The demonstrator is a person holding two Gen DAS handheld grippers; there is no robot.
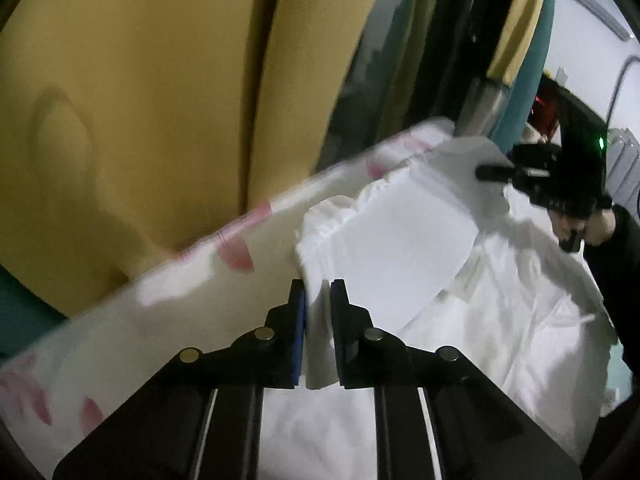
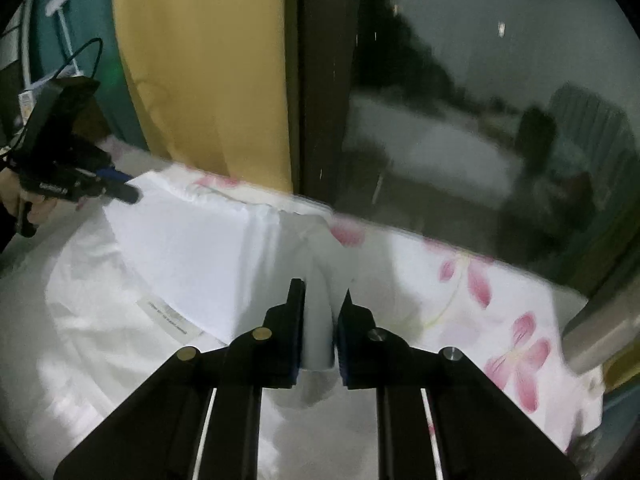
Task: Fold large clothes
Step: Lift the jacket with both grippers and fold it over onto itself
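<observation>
A large white garment (image 1: 400, 248) lies on a bed covered by a white sheet with pink flowers (image 1: 192, 300). My left gripper (image 1: 318, 292) is shut on a fold of its white fabric. The same garment shows in the right wrist view (image 2: 192, 248), with a label strip on it (image 2: 168, 316). My right gripper (image 2: 320, 300) is shut on another edge of it. A lifted flap of the garment stretches between the two grippers. The right gripper also shows in the left wrist view (image 1: 492, 172), and the left gripper in the right wrist view (image 2: 124, 192).
Yellow curtains (image 1: 140, 100) hang close behind the bed's far edge. A dark window (image 2: 460, 100) with a dark frame (image 2: 320, 80) stands beyond the floral sheet (image 2: 500, 312). A teal wall (image 2: 100, 20) and a cable are at the left.
</observation>
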